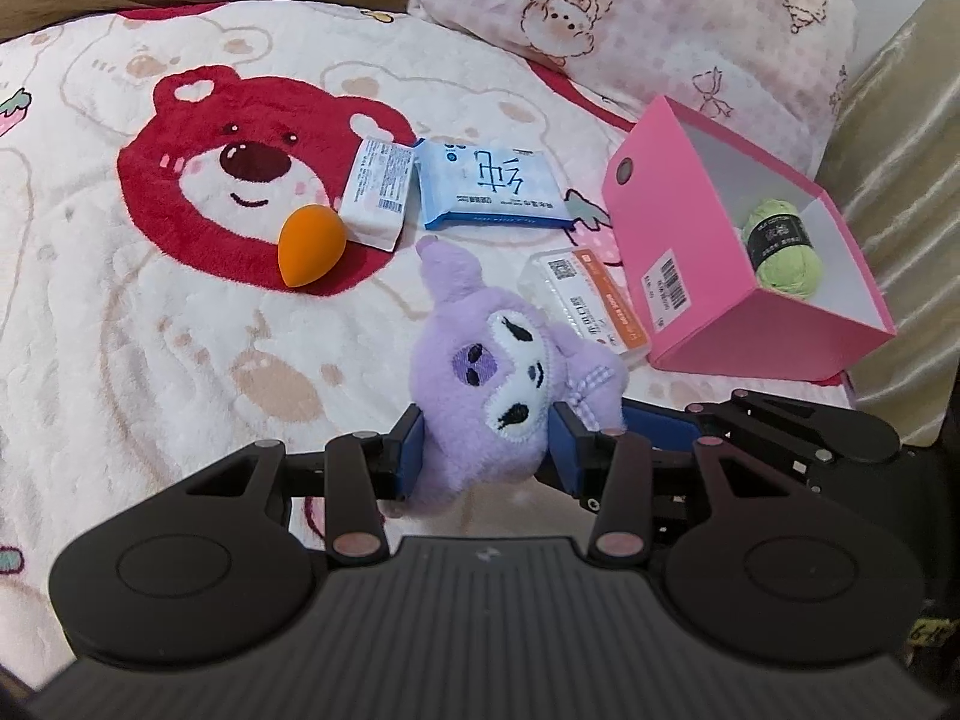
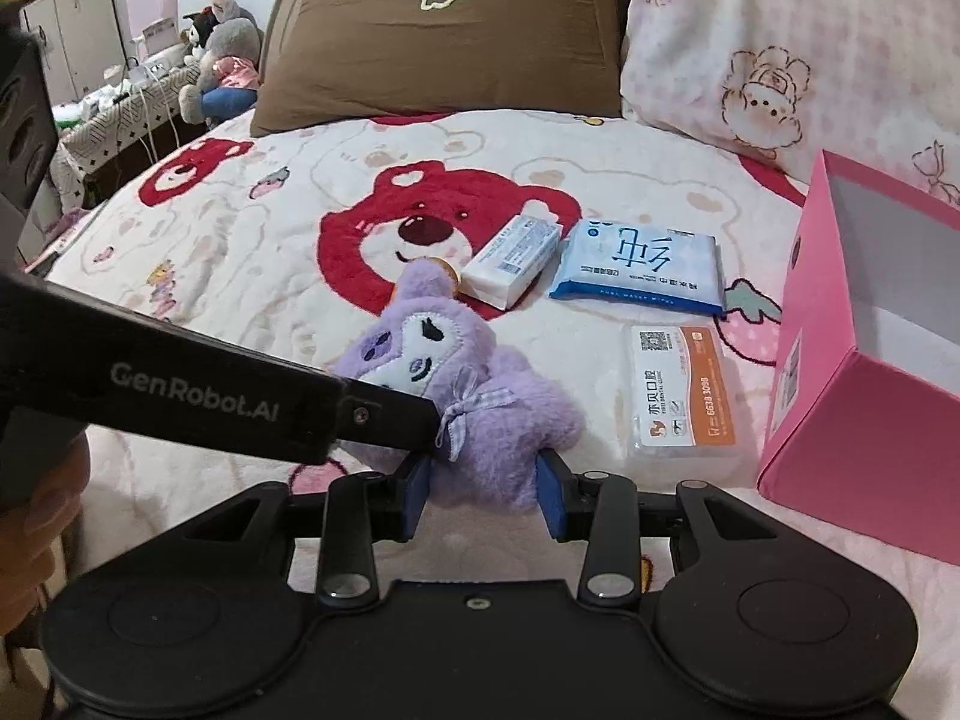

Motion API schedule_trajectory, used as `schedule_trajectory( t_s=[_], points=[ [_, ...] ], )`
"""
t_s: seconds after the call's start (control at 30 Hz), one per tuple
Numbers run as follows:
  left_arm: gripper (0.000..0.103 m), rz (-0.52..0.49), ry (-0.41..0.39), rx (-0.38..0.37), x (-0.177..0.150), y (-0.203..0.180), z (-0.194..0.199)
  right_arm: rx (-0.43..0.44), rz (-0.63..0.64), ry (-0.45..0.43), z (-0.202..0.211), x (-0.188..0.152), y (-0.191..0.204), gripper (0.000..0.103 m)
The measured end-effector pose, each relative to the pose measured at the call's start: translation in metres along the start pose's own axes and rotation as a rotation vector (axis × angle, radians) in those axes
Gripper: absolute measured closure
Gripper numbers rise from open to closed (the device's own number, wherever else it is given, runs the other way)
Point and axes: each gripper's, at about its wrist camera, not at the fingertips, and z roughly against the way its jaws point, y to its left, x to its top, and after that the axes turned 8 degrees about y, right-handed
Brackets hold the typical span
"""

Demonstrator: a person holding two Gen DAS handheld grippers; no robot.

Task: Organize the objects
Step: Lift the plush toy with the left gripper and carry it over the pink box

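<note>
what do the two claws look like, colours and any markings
Both claws are matte black, with blue pads on the fingers and black linkage bars on round silver-pink pivot pins. Each sits on a wide black base with two round discs. The left claw has a ribbed plate in the middle. Its side, seen from the right claw, reads "GenRobot.AI" in grey.

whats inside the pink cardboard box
The pink cardboard box holds one green yarn ball with a dark label on its white floor. The near wall hides the front bottom corner.

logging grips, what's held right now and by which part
Both grip the purple plush toy: left gripper at its head, right gripper at its lower body.
</note>
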Motion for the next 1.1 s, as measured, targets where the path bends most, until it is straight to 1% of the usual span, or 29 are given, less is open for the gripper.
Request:
schedule_trajectory(
  t_s=[0.17, 0.3, 0.37, 0.5, 0.63, 0.77, 0.9, 1.03, 1.1],
  points=[
    [0.061, -0.016, 0.012, -0.005, 0.003, -0.01, 0.015, 0.019, 0.04, 0.0, 0.015, 0.004, 0.0, 0.058],
    [0.061, -0.013, 0.041, -0.034, 0.007, -0.017, 0.025, 0.037, 0.077, 0.018, 0.03, 0.009, -0.004, 0.058],
    [0.061, -0.016, 0.041, -0.045, 0.008, -0.022, 0.029, 0.039, 0.087, 0.013, 0.039, 0.009, -0.006, 0.058],
    [0.061, -0.029, 0.04, -0.043, 0.011, -0.034, 0.036, 0.015, 0.097, -0.022, 0.053, 0.007, -0.008, 0.058],
    [0.062, -0.046, 0.04, -0.041, 0.014, -0.048, 0.044, -0.011, 0.114, -0.031, 0.064, 0.009, -0.01, 0.058],
    [0.062, -0.078, 0.038, -0.041, 0.018, -0.064, 0.051, -0.062, 0.166, -0.038, 0.077, 0.012, -0.009, 0.058],
    [0.062, -0.079, 0.036, -0.049, 0.023, -0.074, 0.056, -0.11, 0.202, -0.051, 0.09, 0.014, -0.008, 0.058],
    [0.062, -0.057, 0.062, -0.04, 0.03, -0.083, 0.059, -0.111, 0.204, -0.058, 0.1, 0.016, -0.013, 0.058],
    [0.062, -0.072, 0.067, -0.03, 0.033, -0.089, 0.062, -0.107, 0.215, -0.054, 0.103, 0.018, -0.015, 0.058]
  ],
)
